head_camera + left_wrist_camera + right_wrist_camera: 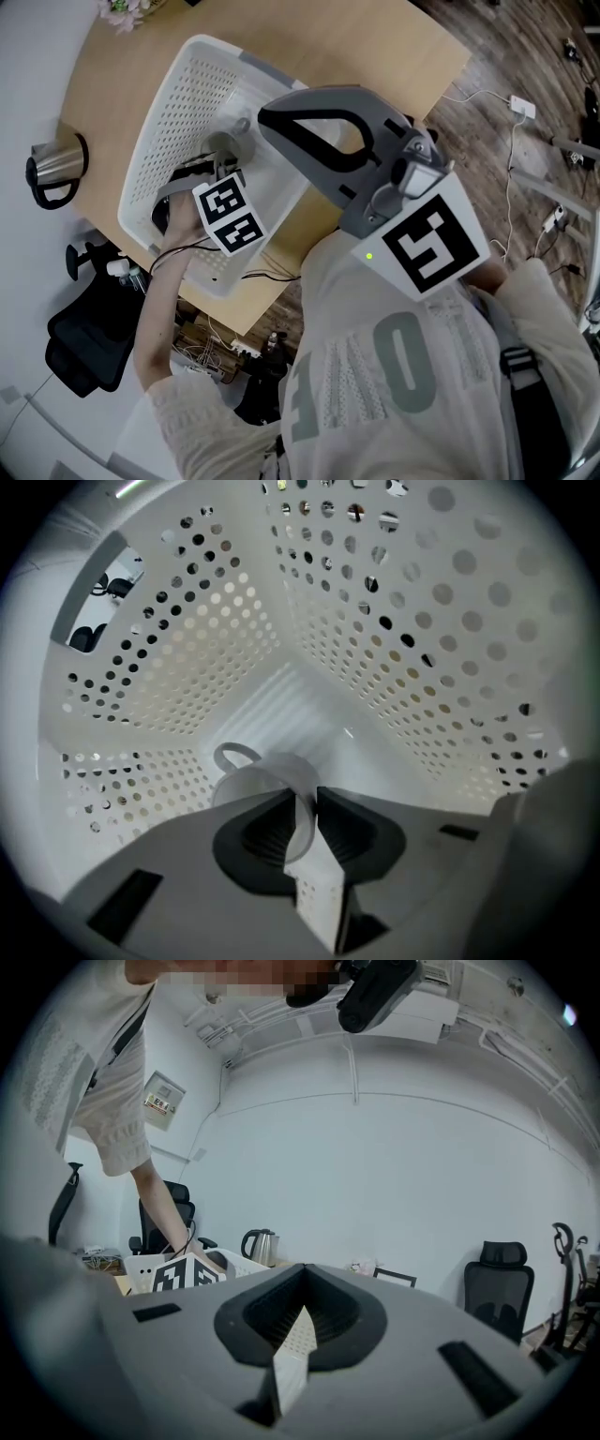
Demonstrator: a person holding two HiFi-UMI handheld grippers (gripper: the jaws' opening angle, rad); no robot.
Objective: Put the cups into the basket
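Note:
In the left gripper view a white cup (265,782) with a loop handle lies tilted low inside the white perforated basket (394,639). My left gripper (302,819) is shut on the cup's rim, one jaw inside and one outside. In the head view the left gripper (230,141) reaches down into the basket (173,112) on the wooden table (375,47); the cup is hidden there. My right gripper (281,122) is held high above the basket's near side. Its own view shows the right gripper (302,1321) shut on nothing and aimed at the far wall.
A steel kettle (56,167) stands at the table's left edge, also in the right gripper view as the kettle (260,1244). Flowers (122,11) sit at the far corner. Office chairs (502,1283) stand by the wall. Cables (511,103) lie on the floor.

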